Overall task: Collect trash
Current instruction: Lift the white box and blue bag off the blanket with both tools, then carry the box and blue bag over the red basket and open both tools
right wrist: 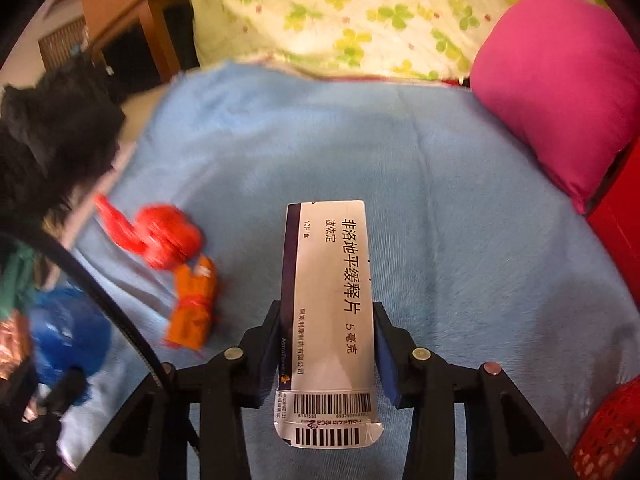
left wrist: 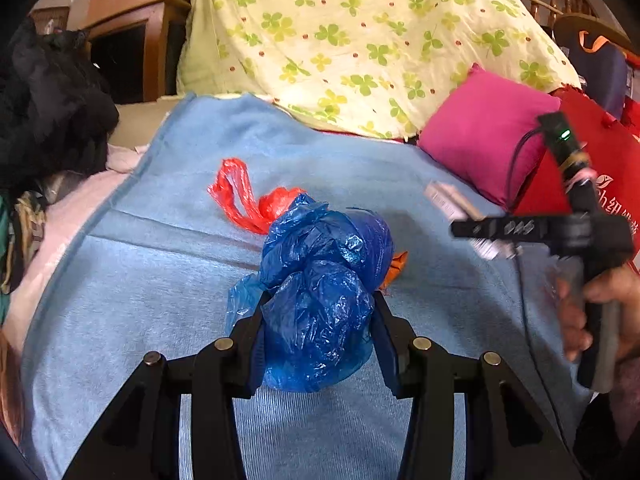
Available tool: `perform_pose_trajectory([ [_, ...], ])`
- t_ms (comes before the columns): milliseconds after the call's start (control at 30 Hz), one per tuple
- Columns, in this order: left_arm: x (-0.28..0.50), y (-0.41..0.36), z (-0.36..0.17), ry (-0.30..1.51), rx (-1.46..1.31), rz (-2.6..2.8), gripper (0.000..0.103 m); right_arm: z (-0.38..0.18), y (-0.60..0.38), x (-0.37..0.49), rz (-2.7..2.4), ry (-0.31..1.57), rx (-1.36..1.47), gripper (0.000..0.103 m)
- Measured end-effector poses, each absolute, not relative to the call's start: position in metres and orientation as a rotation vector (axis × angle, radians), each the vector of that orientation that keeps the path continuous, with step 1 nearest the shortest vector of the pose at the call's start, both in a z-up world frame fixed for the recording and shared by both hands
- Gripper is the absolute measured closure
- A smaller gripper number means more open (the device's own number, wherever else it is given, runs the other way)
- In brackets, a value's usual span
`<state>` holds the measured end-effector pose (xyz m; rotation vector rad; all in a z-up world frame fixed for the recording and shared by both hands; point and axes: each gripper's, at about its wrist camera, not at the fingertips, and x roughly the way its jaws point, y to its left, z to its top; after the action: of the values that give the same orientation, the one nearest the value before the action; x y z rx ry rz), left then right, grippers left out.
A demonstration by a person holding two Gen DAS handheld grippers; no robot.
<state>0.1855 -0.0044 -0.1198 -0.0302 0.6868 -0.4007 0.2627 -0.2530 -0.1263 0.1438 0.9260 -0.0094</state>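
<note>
Two claws are loaded: the left claw pinches a blue bag, the right claw a medicine box. The smooth box may slide out if tilted; red bag remains on the bed.

Cover: blue blanket, spread flat.
Rear: clover-print quilt, heaped behind blanket.
Right: pink pillow, on blanket edge.
Left: black garment, bunched.
Beside pillow: red printed bag.
</note>
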Motion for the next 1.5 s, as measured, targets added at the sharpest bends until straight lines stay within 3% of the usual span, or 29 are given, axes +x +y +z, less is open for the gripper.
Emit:
perform_pose_trajectory([
  [300,0.128,-0.025,-0.105,0.642,-0.019,-0.401,0.055,-0.055,-0.278,0.176,0.068,0.628,0.273,0.059],
  [600,0.092,-0.085,-0.043,0.569,0.146,-0.381,0.055,-0.014,-0.322,0.084,0.084,0.354,0.325,0.059],
  [1000,0.071,-0.157,0.0,0.512,0.258,-0.361,0.055,0.001,-0.394,0.028,0.017,0.265,0.37,0.059],
  [1500,0.056,-0.235,0.016,0.462,0.358,-0.465,0.055,0.003,-0.445,-0.004,-0.038,0.208,0.456,0.059],
])
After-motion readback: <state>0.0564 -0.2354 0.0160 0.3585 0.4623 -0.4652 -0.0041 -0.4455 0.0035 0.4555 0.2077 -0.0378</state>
